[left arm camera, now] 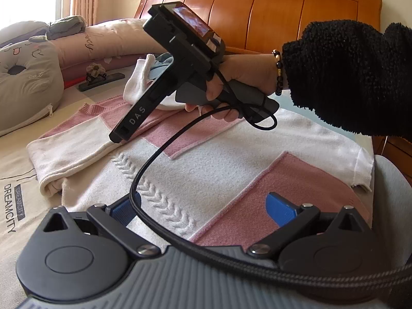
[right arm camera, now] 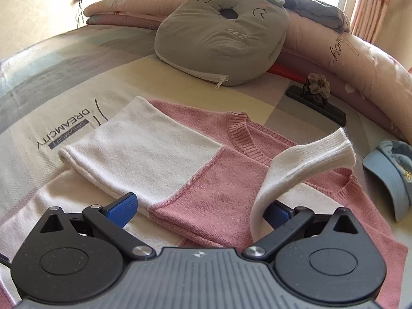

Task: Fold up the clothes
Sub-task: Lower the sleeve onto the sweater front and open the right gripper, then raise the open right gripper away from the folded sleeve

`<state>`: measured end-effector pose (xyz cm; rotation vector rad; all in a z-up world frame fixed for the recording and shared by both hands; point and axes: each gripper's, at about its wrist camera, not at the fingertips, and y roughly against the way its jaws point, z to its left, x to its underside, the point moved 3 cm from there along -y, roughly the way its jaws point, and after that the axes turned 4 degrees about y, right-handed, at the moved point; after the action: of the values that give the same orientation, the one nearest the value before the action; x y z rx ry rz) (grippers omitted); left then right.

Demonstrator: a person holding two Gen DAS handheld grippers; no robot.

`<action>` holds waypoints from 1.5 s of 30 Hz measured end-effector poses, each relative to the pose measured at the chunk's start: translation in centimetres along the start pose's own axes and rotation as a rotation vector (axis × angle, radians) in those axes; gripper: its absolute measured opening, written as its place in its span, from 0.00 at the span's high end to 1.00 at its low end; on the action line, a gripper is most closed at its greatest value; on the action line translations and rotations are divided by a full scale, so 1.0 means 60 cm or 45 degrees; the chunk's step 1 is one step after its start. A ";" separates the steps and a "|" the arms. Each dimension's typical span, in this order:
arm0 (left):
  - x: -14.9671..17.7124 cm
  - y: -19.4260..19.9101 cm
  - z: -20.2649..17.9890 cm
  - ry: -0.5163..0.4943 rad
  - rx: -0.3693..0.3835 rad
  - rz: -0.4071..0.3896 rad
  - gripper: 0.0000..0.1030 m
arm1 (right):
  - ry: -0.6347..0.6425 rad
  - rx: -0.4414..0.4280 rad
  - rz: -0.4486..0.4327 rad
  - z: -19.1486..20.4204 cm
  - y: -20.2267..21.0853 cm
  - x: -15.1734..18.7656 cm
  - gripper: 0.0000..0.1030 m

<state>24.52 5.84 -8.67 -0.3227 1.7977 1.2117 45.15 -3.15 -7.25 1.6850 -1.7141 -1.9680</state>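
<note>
- Sweater (right arm camera: pixel 206 188), pink and white knit, lies flat on the bed (right arm camera: pixel 64 82) in front of you; one white sleeve (right arm camera: pixel 139 149) is folded across the chest.
- Writing: bed cover reads "DREAMCITY" (right arm camera: pixel 64 131), seen in both views. Grey cushion (right arm camera: pixel 221 38) has "cat" stitched under a drawn face. Pink bolster (right arm camera: pixel 342 51) carries script lettering, not readable.
- Your right tool (right arm camera: pixel 203 212) has its jaws spread wide. The other white sleeve cuff (right arm camera: pixel 309 154) drapes over its right blue finger (right arm camera: pixel 278 212) and stands up in a loop; nothing is pinched between the pads.
- Your left tool (left arm camera: pixel 206 206) is also wide open, holding nothing, hovering over the sweater's lower body with a black cable (left arm camera: pixel 154 175) crossing it.
- Left view only: your right hand (left arm camera: pixel 231 82) gripping the right tool's handle, "DAS" printed on its side, black fleece sleeve, bead bracelet (left arm camera: pixel 278 72), wooden headboard (left arm camera: pixel 257 13).
- Right view only: blue cap (right arm camera: pixel 388 175) beside the sweater's shoulder; dark bar with a fabric flower (right arm camera: pixel 316 87) near the bolster.
</note>
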 end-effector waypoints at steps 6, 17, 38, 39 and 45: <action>-0.003 0.001 0.000 -0.001 0.002 0.003 0.01 | 0.101 0.068 -0.009 0.016 -0.002 -0.002 0.00; -0.002 0.004 -0.007 -0.009 0.034 -0.017 0.01 | 0.020 0.076 -0.055 -0.013 0.019 -0.007 0.00; -0.003 0.006 -0.063 -0.100 0.266 -0.063 0.01 | -0.715 0.293 -0.089 -0.250 0.112 0.182 0.00; -0.002 0.005 -0.064 -0.100 0.266 -0.059 0.01 | -0.766 0.243 -0.082 -0.256 0.112 0.194 0.00; 0.000 0.003 -0.065 -0.102 0.266 -0.051 0.01 | -0.870 0.096 -0.086 -0.259 0.115 0.230 0.00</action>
<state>22.30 2.65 -8.18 -0.1864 1.8204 0.9853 46.48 -24.97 -8.44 1.1546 -1.9326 -2.7616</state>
